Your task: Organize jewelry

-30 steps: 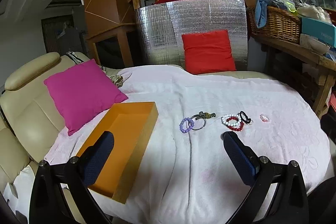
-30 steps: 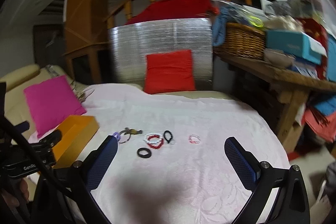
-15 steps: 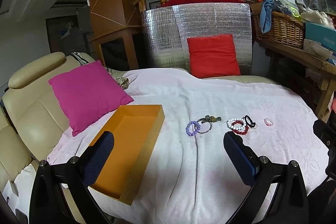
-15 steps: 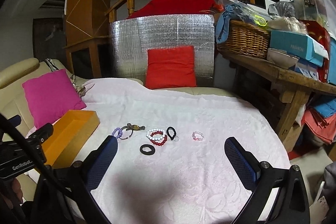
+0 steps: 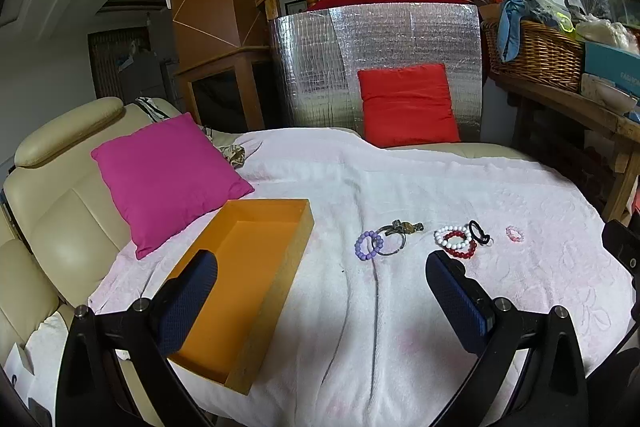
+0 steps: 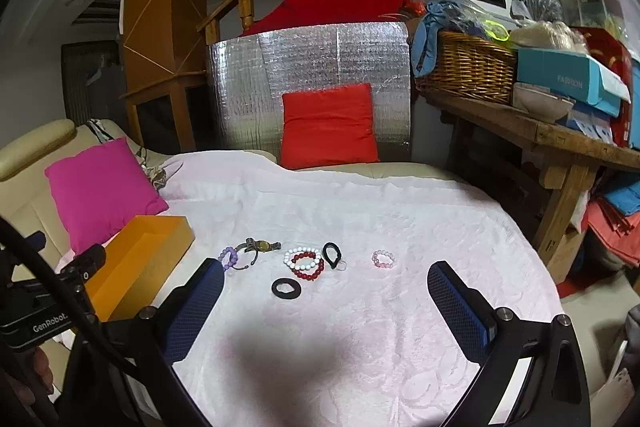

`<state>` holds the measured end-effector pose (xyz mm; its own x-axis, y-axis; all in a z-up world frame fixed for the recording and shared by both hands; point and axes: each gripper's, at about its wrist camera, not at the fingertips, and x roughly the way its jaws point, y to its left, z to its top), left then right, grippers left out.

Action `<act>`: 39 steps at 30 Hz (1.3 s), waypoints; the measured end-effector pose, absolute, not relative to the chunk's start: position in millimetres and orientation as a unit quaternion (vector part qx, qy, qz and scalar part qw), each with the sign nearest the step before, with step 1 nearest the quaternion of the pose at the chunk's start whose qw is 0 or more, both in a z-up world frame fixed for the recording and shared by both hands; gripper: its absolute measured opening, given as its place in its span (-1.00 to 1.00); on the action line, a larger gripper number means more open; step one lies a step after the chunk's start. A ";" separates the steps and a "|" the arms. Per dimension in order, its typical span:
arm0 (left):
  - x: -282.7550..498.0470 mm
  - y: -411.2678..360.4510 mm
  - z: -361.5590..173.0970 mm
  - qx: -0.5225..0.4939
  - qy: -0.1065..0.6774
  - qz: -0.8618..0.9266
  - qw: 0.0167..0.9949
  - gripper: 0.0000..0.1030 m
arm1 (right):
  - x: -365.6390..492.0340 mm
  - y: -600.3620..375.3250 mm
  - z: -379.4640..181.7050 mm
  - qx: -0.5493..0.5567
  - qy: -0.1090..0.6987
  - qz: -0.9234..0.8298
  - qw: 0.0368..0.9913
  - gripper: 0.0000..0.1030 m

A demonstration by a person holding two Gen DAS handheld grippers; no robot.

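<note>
Orange box [image 5: 256, 267] lies open at the left edge of the pink blanket [image 5: 400, 187]. Right of the box, in a row: purple bead bracelet [image 5: 366, 245], metal bangle [image 5: 394, 241], white bracelet [image 5: 452, 235] overlapping red bracelet [image 5: 460, 247], black loop [image 5: 478, 231], pink bracelet [image 5: 515, 233]. Black ring [image 6: 286, 287] lies nearer. Left gripper [image 5: 320, 291] and right gripper [image 6: 326, 303] hover, jaws spread wide, empty.
</note>
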<state>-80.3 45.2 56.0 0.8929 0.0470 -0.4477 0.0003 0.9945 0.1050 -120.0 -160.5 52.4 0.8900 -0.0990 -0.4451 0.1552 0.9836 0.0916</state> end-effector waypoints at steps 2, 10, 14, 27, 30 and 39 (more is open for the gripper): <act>-80.2 45.7 55.1 0.049 0.230 0.011 0.972 1.00 | -118.8 -163.2 51.8 0.068 0.226 -0.068 0.969 1.00; -75.0 42.7 53.2 0.053 0.236 0.009 0.970 1.00 | -119.2 -172.4 58.7 0.086 0.203 -0.063 0.973 1.00; -74.5 42.3 52.7 0.053 0.236 0.010 0.970 1.00 | -115.2 -173.4 61.3 0.077 0.207 -0.055 0.974 1.00; -74.8 41.1 52.7 0.055 0.236 0.009 0.970 1.00 | -114.7 -177.8 58.2 0.089 0.217 -0.058 0.970 1.00; -73.4 41.8 52.0 0.056 0.236 0.010 0.970 1.00 | -116.2 -176.1 58.6 0.088 0.213 -0.059 0.971 1.00; -61.7 50.5 47.8 0.009 0.242 -0.046 0.969 1.00 | -102.1 -198.7 52.4 0.128 0.232 -0.016 0.964 1.00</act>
<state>-61.7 50.5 47.8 0.8788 -0.0853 -0.4694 0.0936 0.9956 -0.0057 -102.1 -198.7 52.4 0.8919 0.0282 -0.4513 0.0908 0.9666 0.2398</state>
